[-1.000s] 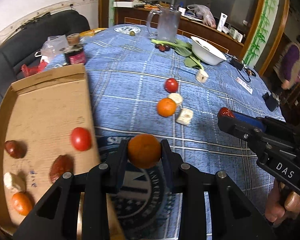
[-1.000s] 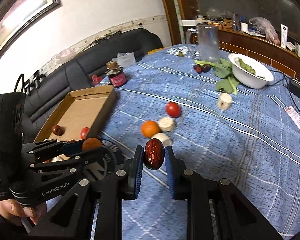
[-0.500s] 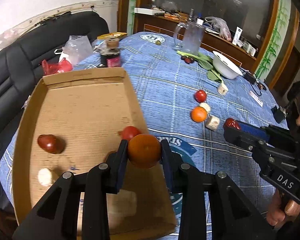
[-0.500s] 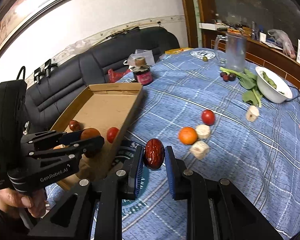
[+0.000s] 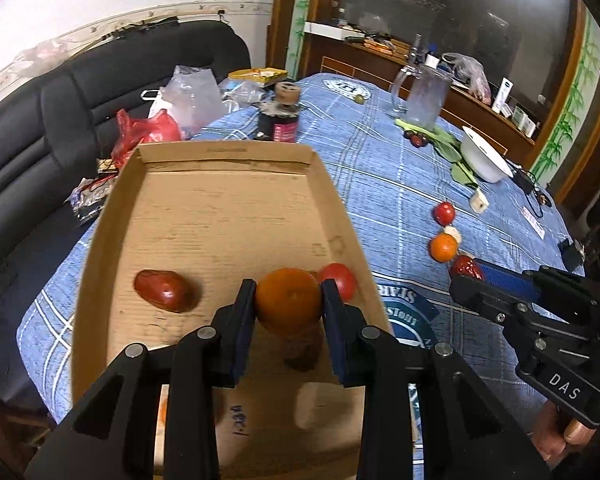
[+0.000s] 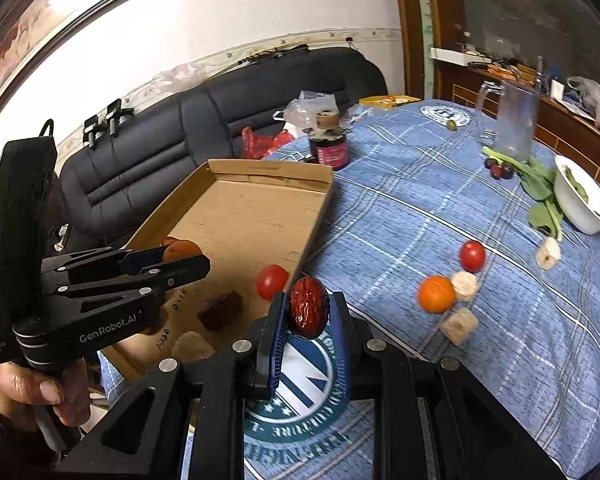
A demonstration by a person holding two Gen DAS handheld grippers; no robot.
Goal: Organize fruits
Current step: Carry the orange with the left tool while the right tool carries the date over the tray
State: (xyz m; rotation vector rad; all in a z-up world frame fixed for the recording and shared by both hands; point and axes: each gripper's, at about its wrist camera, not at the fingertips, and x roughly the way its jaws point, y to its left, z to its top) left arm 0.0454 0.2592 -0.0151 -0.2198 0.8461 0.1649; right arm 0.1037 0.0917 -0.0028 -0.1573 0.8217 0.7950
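From the left wrist, the left gripper (image 5: 288, 300) clamps a round orange tangerine (image 5: 289, 299) above the shallow brown cardboard tray (image 5: 228, 208), near its right wall; a wrinkled red date (image 5: 162, 290) lies to the left, and the tray's far half is bare. "DAS" reads on the other tool.

From the right wrist, the right gripper (image 6: 306, 312) pinches a glossy dark-red date (image 6: 309, 307) over the blue plaid tablecloth (image 6: 400, 208), beside the tray's near right edge. "GenRobot.AI" marks the left tool.

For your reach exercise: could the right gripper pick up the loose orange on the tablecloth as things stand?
Probably not yet. The right gripper is already shut on a red date. The path to the orange looks open, but its fingers are occupied.
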